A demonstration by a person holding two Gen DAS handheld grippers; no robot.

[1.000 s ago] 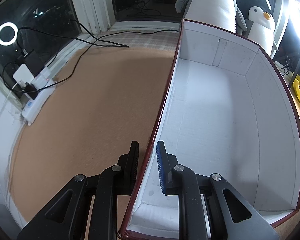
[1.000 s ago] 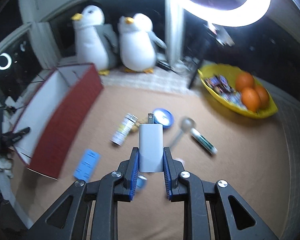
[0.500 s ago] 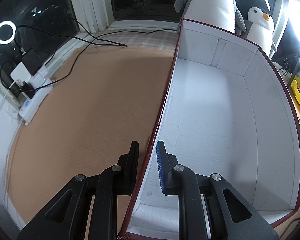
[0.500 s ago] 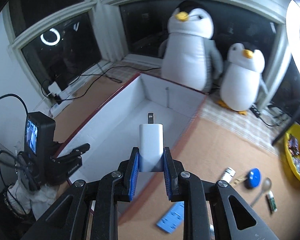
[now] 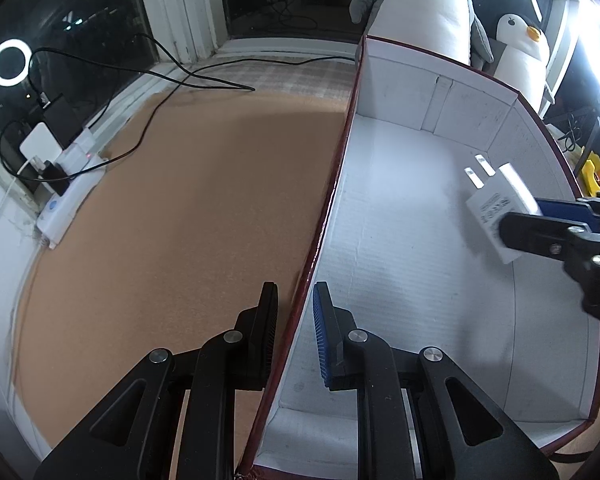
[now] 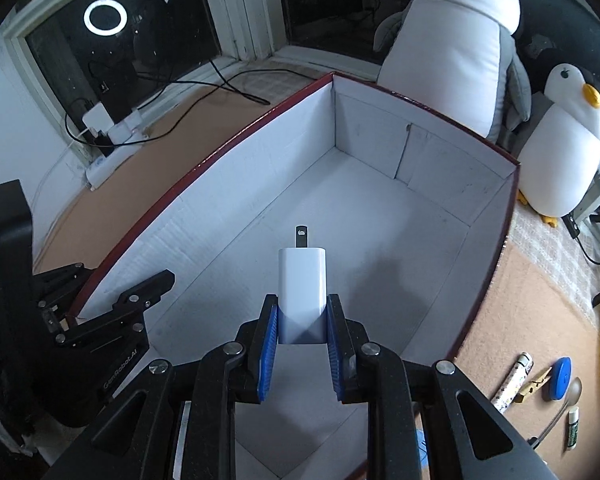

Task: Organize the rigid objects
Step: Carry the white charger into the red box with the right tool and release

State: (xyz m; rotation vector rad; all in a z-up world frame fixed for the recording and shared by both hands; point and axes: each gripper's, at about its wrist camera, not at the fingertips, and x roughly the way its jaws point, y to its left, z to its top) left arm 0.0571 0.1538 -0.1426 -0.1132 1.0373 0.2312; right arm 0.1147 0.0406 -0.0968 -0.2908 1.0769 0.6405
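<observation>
A large box (image 5: 380, 184) with white inside and dark red outside stands on the brown table; it also shows in the right wrist view (image 6: 228, 208). My left gripper (image 5: 296, 300) straddles the box's left wall, one finger outside and one inside, closed on it. My right gripper (image 6: 302, 312) is shut on a white plug-in charger (image 6: 302, 276), prongs forward, held above the box's floor. The charger (image 5: 496, 204) also shows at the right of the left wrist view, inside the box.
Two plush penguins (image 6: 452, 48) stand behind the box. A power strip with cables (image 5: 68, 184) lies at the table's left edge. Right of the box lie a small tube (image 6: 512, 380), a clothespin, a blue disc (image 6: 560, 372), a spoon and a lip balm.
My right gripper has carried the charger from over the table to above the box's inside. It now appears in the left wrist view. The left gripper has stayed on the box wall.
</observation>
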